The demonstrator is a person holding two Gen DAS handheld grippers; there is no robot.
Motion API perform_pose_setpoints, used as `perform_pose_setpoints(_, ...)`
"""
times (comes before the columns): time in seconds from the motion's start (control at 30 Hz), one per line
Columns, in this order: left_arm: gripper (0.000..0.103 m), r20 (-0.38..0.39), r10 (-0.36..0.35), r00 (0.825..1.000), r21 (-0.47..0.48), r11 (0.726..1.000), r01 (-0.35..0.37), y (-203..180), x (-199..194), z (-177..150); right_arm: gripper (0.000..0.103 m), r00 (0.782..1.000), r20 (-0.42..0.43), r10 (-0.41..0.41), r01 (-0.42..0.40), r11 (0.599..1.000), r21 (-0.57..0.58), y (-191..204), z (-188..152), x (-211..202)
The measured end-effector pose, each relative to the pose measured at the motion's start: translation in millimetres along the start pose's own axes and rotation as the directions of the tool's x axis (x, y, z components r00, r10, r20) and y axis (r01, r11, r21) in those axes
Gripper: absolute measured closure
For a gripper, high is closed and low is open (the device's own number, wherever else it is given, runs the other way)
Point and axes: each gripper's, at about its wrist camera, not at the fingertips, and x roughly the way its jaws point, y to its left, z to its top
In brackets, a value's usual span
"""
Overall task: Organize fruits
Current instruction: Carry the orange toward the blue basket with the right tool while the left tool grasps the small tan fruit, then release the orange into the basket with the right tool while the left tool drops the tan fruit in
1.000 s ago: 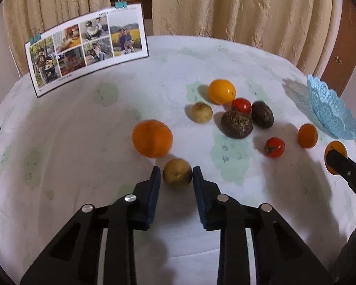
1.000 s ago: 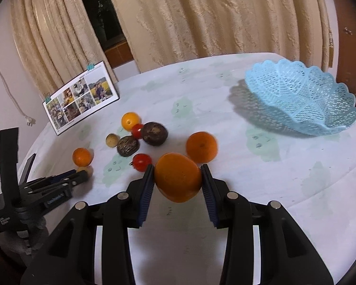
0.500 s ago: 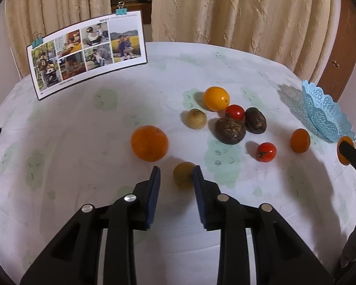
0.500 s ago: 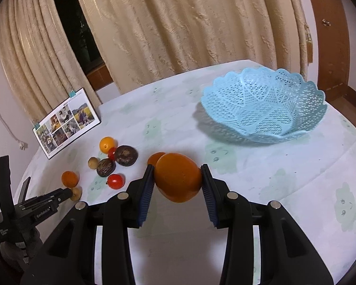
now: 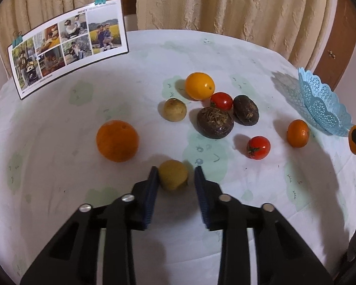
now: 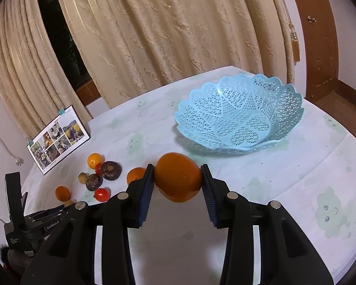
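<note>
fruit is mostly still loose on the table (image 5: 59, 190), a round one under a pale cloth with faint green prints, and the sorting looks barely begun, since the blue basket (image 6: 284, 128) on the far side holds nothing that i can see. the right gripper (image 6: 177, 178) has its two fingers pressed against the sides of an orange (image 6: 178, 177), which hangs clear of the cloth and just short of the basket's near rim, so i would say this step is the carry to the basket. next it would want lifting over that scalloped edge and lowering well inside before the fingers let go, gently, because a round fruit may roll in such a shallow dish. the left gripper (image 5: 175, 178) sits low over the cloth with its fingers apart around a small yellowish fruit (image 5: 173, 174); the left pad looks to be touching it and the right pad shows a gap, so it has no hold yet. to my eye it only needs to close evenly, then rise. just beside it is a bigger orange (image 5: 117, 140), and further off a cluster: a yellow-orange fruit (image 5: 199, 86), two tomatoes (image 5: 258, 147), two dark brown fruits (image 5: 215, 123), another small tan one (image 5: 175, 109) and a little orange (image 5: 297, 133) near the basket. a photo card (image 5: 68, 45) stands at the back edge.
</note>
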Motion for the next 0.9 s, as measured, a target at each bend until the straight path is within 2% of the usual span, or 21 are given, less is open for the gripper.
perform_pose_setpoints(0.27, 0.078, 0.035, -0.017, 0.999, 0.038, 0.999, 0.016, -15, -13, 5, 0.062, 0.997, 0.064, -0.045, 0.044, 0.999, 0.016, -19, 23, -6)
perform_pose_setpoints(0.53, 0.078, 0.073, -0.039, 0.997, 0.095, 0.995, 0.032, -45, -26, 17, 0.062, 0.989, 0.075, -0.128, 0.124, 0.990, 0.061, -53, 50, 19)
perform_pose_setpoints(0.57, 0.078, 0.074, -0.042, 0.996, 0.104, 0.994, 0.034, -50, -27, 19, 0.061, 0.988, 0.074, -0.135, 0.130, 0.989, 0.074, -57, 51, 21)
perform_pose_setpoints(0.67, 0.078, 0.079, -0.051, 0.996, 0.128, 0.991, 0.041, -65, -27, 25, 0.038, 0.979, 0.116, -0.169, 0.157, 0.982, 0.106, -68, 51, 16)
perform_pose_setpoints(0.9, 0.077, 0.079, -0.131, 0.988, 0.201, 0.973, 0.113, -115, -26, 47, 0.038, 0.955, 0.184, -0.233, 0.204, 0.966, 0.161, -86, 44, 3)
